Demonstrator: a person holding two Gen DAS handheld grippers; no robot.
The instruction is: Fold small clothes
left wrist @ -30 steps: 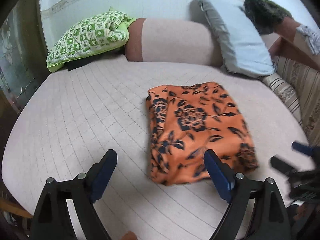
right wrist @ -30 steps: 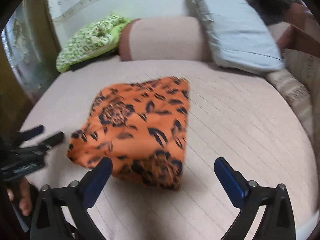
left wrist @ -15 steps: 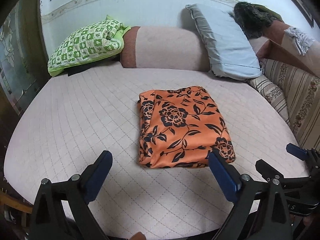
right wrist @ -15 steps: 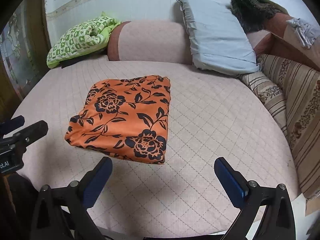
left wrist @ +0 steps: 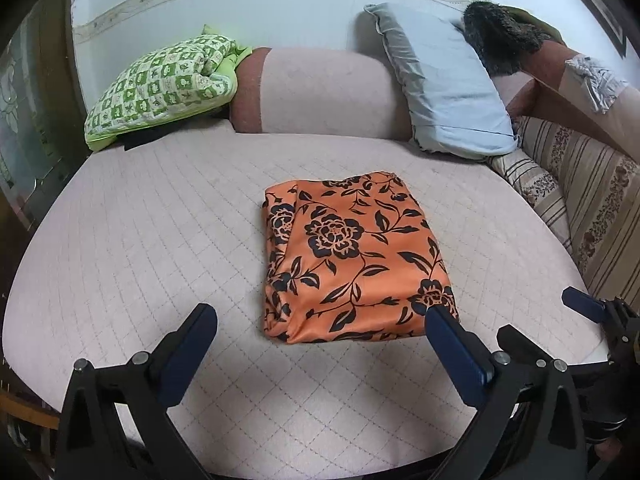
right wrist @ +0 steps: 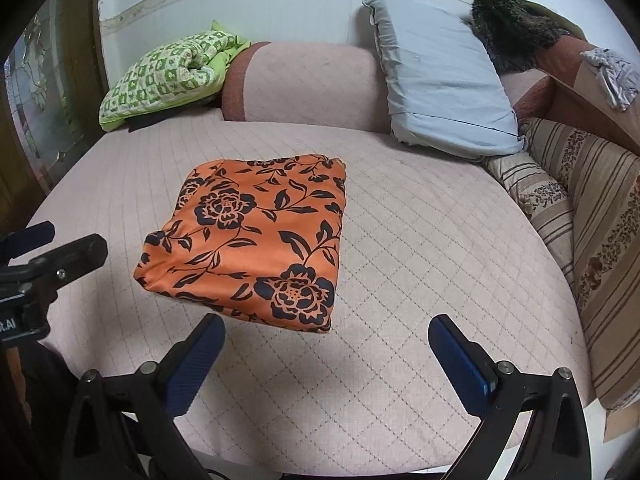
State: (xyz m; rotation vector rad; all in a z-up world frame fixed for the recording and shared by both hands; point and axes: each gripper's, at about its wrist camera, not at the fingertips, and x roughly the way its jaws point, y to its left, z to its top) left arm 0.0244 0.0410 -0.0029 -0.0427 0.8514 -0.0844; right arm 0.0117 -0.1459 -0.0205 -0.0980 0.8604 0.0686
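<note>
An orange garment with a black flower print (left wrist: 352,256) lay folded into a neat, thick rectangle near the middle of a quilted pink bed (left wrist: 140,240), with pillows well behind it at the headboard. The left claw (left wrist: 320,356) hung above the bed's near edge, its jaws opening wide with nothing between them; the garment lay just beyond its tips. The right claw (right wrist: 326,364) was likewise spread wide and empty, the garment ahead and to its left. The cloth looked thin, light and slightly glossy, so it would likely be soft, limp and a little slippery, its layers apt to slide apart. The safest hold seemed to be the stacked near edge or a corner, pinching all layers together.
</note>
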